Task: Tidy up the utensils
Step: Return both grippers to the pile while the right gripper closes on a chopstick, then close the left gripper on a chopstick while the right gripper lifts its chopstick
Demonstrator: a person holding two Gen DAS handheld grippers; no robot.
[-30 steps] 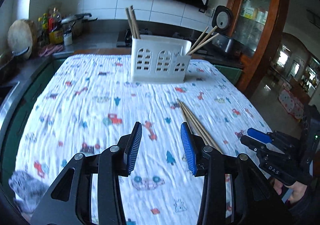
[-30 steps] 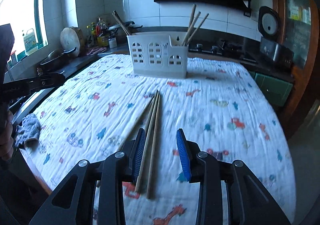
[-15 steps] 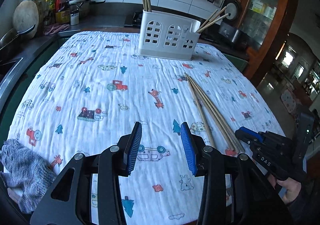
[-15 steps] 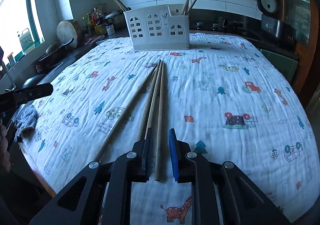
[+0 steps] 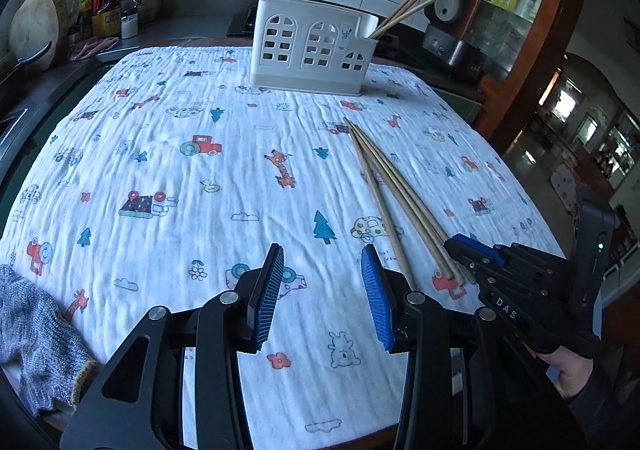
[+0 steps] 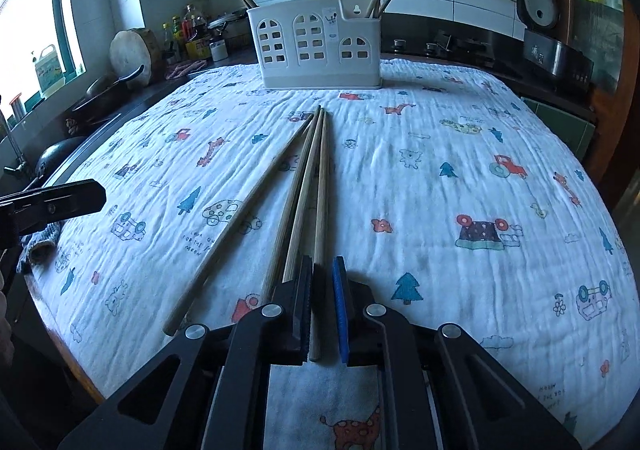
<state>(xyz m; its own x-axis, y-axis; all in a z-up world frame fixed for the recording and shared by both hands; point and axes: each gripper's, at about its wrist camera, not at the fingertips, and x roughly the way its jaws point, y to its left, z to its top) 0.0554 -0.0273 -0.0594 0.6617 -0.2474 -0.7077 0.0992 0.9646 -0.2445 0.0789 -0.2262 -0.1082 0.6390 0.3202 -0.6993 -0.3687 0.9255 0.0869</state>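
Right gripper narrowed from wide to nearly pinching rightmost chopstick, pickup toward holder imminent; left gripper idle, wide.

Black grippers; ribbed blue pads

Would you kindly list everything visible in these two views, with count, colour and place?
Loose chopsticks: four, wooden, lying on the cloth in front of the holder.
Utensil holder: one, white, far end of the table, with chopsticks standing in its left and right ends.
Tablecloth: one, white with cartoon prints, covering the table.
Knitted cloth: one, grey, near left corner.
Rice cooker: one, dark, right counter.
Bottles: several, mixed colours, left counter.
Left gripper: black with blue pads, wide open over bare cloth.
Right gripper: black with blue pads, nearly closed around the rightmost chopstick.
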